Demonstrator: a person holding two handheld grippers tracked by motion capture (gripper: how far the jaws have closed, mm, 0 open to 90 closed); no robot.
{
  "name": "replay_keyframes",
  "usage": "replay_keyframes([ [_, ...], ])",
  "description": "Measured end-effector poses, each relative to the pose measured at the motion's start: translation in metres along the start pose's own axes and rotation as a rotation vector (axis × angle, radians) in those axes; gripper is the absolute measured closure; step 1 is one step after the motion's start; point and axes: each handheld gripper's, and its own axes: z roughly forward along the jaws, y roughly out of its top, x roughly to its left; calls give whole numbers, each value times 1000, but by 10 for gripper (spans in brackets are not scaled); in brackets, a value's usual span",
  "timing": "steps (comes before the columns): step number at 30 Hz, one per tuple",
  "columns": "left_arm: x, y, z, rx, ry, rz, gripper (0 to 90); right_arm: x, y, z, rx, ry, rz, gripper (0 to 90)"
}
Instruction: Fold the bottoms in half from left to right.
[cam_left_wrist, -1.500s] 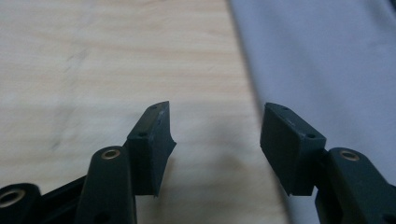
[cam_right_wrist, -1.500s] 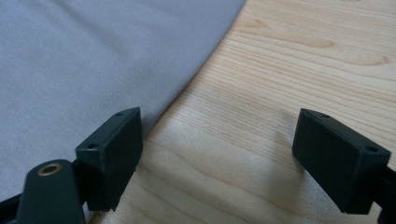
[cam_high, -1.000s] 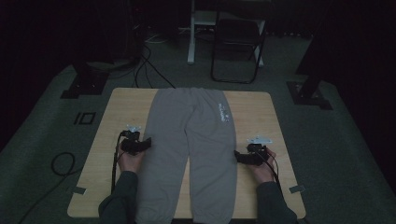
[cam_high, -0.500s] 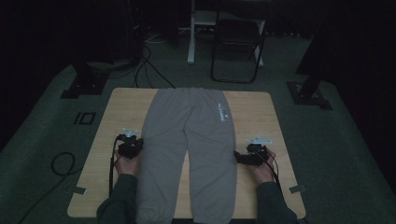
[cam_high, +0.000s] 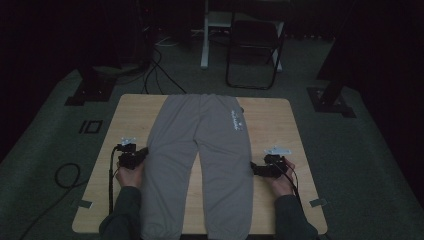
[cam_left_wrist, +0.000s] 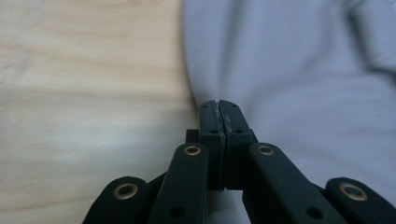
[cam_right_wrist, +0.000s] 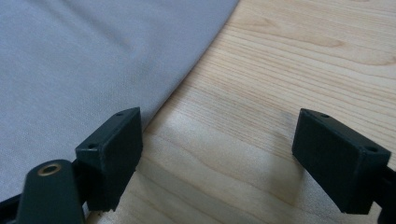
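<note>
High view shows you a pair of grey sweatpants (cam_high: 200, 165) lying flat along the middle of the wooden table (cam_high: 280, 125), waistband at the far end, both legs running toward you and spreading slightly apart, cuffs at the near edge. The fabric is smooth, with a small white print near the waist on the right leg. Your left gripper (cam_high: 142, 152) sits at the outer edge of the left leg; in the left gripper view its jaws have just been closing and now stand pressed together at the cloth's hem (cam_left_wrist: 205, 100), though whether fabric is pinched between them can't be told. Your right gripper (cam_right_wrist: 219, 154) rests with jaws wide apart, just beside the right leg's edge, holding nothing.
</note>
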Motion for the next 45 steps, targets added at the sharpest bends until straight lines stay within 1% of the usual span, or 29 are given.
replay_keyframes([
  [2,-13,7,-3,-23,-38,33,888,0,0,0,0,0,0,164],
  [6,-36,20,-5,-47,-99,48,888,0,0,0,0,0,0,163],
  [7,-48,26,-4,-52,-126,63,888,0,0,0,0,0,0,163],
  [8,-48,26,-4,-52,-126,63,888,0,0,0,0,0,0,163],
  [10,-62,31,-2,-55,-148,81,888,0,0,0,0,1,0,164],
  [11,-76,35,2,-56,-170,100,888,0,0,0,0,3,-2,163],
  [12,-83,36,4,-57,-182,104,888,0,0,0,1,3,-2,164],
  [13,-83,36,4,-57,-182,104,888,0,0,0,1,3,-2,164],
  [14,-93,38,6,-58,-192,117,888,0,0,0,1,4,-3,163],
  [16,-106,41,9,-55,-215,136,888,0,0,0,1,5,-3,164],
  [17,-117,43,12,-50,-228,153,888,0,0,0,1,5,-2,163],
  [18,-123,44,13,-48,-236,165,888,0,0,0,1,5,-3,164],
  [21,-150,48,18,-42,-278,205,888,0,0,0,1,5,-2,163],
  [22,-168,51,22,-39,-303,228,888,0,0,0,1,4,-4,164],
  [23,-168,51,22,-39,-303,228,888,0,0,0,1,4,-4,164],
  [27,-202,53,34,-13,-335,282,888,0,0,0,1,5,-2,163],
  [30,-219,56,41,-6,-380,261,889,-1,0,0,1,7,-5,163],
  [31,-227,57,43,-6,-396,254,889,-1,0,0,2,9,-6,163],
  [32,-227,57,43,-6,-396,254,889,-1,0,0,2,9,-6,163],
  [34,-255,62,47,-10,-455,243,890,-3,0,0,1,20,-18,164],
  [35,-255,62,47,-10,-455,243,889,-3,0,0,1,20,-18,164],
  [36,-262,63,48,-12,-474,232,889,-3,0,-1,0,21,-18,164],
  [38,-274,63,51,-18,-498,224,890,-3,0,0,-1,18,-16,164],
  [40,-282,61,57,5,-511,227,888,-3,0,0,1,14,-14,164],
  [41,-285,59,61,15,-505,234,888,-3,0,0,1,14,-14,165],
  [42,-284,56,64,27,-508,241,846,-3,0,0,1,15,-13,165],
  [43,-283,54,68,37,-521,238,846,-3,0,0,1,15,-13,165],
  [44,-280,53,70,54,-540,234,752,-3,0,0,1,15,-13,164],
  [45,-276,52,72,74,-545,235,752,-3,0,0,1,15,-13,164],
])
